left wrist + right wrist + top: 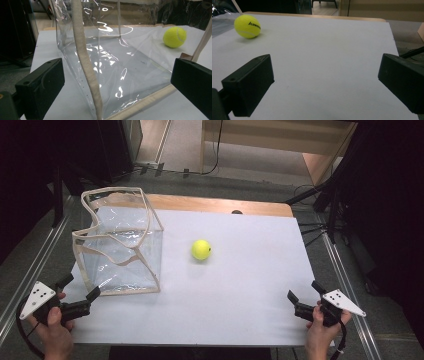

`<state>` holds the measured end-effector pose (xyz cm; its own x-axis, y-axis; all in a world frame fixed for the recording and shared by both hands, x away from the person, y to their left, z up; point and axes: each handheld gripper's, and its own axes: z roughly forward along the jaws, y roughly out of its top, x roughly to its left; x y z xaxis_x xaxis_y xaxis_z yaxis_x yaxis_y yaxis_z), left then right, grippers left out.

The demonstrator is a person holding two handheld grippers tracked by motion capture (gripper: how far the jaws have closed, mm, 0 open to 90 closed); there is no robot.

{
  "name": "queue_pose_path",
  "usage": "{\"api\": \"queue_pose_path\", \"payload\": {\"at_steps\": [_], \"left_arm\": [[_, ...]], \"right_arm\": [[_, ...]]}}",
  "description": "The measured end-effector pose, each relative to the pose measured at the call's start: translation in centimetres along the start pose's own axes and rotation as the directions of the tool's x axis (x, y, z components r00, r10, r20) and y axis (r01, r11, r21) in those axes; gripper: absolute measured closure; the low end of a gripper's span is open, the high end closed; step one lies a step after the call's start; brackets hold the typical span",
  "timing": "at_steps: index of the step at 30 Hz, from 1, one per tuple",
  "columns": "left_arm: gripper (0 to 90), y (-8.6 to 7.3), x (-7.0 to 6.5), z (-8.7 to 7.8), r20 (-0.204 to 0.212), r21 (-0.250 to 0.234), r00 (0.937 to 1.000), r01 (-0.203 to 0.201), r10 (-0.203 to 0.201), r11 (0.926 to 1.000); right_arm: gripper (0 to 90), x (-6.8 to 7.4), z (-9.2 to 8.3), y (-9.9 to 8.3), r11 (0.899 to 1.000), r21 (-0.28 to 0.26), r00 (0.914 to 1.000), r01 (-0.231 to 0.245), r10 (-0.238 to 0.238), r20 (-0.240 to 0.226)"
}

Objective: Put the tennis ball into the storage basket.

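A yellow tennis ball [201, 249] lies near the middle of the white table sheet [240, 285]. A clear plastic bag with beige trim [120, 240] stands open-topped at the left. My left gripper [79, 287] sits at the front left, open, pointing at the bag's near corner; the bag [110, 62] and the ball [174, 37] show beyond its jaws. My right gripper [305, 293] rests at the front right edge, open with nothing between its jaws, facing across bare sheet toward the ball [247, 26].
The wooden table edge [220, 204] runs along the back. Metal rails [30, 265] flank the left and right sides. Cables [310, 227] lie on the floor at the back right.
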<state>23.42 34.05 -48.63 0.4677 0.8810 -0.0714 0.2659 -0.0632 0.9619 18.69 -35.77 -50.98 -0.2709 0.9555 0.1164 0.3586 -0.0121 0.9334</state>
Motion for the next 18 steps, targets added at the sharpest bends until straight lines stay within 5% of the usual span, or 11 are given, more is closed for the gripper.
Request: {"api": "queue_pose_path", "payload": {"at_steps": [18], "left_arm": [[0.0,0.0,-0.1,0.0,0.015,-0.005,0.9999,0.004,-0.003,1.0]], "right_arm": [[0.0,2.1,1.0,2.3,0.995,0.063,0.9962,0.071,-0.068,-0.055]]}}
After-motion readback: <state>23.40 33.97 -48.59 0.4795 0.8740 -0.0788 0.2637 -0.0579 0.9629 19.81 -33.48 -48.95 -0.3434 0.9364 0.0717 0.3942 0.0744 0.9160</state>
